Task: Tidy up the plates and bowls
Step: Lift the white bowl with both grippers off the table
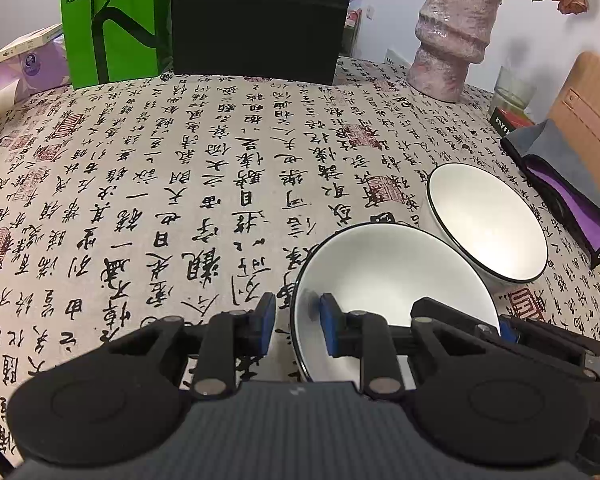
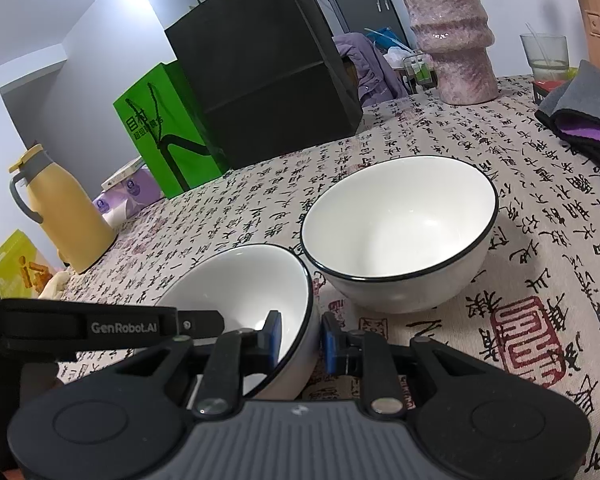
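Two close, downward-tilted wrist views from opposite rims of one tilted bowl (image 1: 396,280)

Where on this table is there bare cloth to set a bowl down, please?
The widest free patch is the calligraphy-print tablecloth between the green paper bag, the tall black paper bag and the near white black-rimmed bowl. It is crowded on the right: the far white bowl, the purple-lined grey pouch and the pink ribbed vase.

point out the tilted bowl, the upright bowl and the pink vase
tilted bowl (image 2: 256,280), right wrist view, on its white inner wall
upright bowl (image 2: 400,220), right wrist view, on its inside bottom
pink vase (image 1: 452,40), left wrist view, on the middle of its body
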`<state>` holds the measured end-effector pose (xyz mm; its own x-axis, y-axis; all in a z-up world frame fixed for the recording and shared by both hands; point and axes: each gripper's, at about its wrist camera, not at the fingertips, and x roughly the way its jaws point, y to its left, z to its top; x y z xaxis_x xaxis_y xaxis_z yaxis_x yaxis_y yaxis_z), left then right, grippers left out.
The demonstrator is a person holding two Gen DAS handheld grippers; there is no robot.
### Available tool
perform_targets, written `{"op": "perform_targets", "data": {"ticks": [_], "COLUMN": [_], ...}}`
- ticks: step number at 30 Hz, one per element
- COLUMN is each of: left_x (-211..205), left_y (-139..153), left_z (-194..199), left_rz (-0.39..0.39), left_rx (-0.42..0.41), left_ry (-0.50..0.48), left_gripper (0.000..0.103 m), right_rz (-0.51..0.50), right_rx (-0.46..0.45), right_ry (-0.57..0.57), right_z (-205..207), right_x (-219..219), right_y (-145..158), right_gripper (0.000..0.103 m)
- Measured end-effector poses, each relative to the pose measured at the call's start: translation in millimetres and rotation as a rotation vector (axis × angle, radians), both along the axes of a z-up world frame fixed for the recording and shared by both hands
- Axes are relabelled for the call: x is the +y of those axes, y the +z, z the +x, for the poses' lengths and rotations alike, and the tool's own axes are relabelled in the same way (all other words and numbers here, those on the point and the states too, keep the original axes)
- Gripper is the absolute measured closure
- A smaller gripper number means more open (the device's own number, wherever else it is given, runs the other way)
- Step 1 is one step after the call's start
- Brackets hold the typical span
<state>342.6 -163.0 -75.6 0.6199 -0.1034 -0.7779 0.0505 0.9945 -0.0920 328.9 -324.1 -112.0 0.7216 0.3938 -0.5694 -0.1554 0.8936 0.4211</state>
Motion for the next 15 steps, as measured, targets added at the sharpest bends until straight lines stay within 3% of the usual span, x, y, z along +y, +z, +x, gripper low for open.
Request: {"op": "perform_targets", "data": {"ticks": [11, 15], "left_x": [1.3, -0.5], "left_y": [2.9, 0.7], "left_z": [-2.7, -1.2], "left_rz": [-0.012, -0.017], "left_rx": [-0.012, -0.002], "left_ry": [-0.013, -0.024], "left_gripper": [0.078, 0.089], "right_rz": [-0.004, -0.003], "right_rx": [-0.003, -0.003], "right_ry": [-0.004, -0.001], "right_z": [0.0, 0.3], "right_x": [-0.5, 0.2], "right_y": [-0.3, -0.4], "right_gripper": [0.082, 0.083]}}
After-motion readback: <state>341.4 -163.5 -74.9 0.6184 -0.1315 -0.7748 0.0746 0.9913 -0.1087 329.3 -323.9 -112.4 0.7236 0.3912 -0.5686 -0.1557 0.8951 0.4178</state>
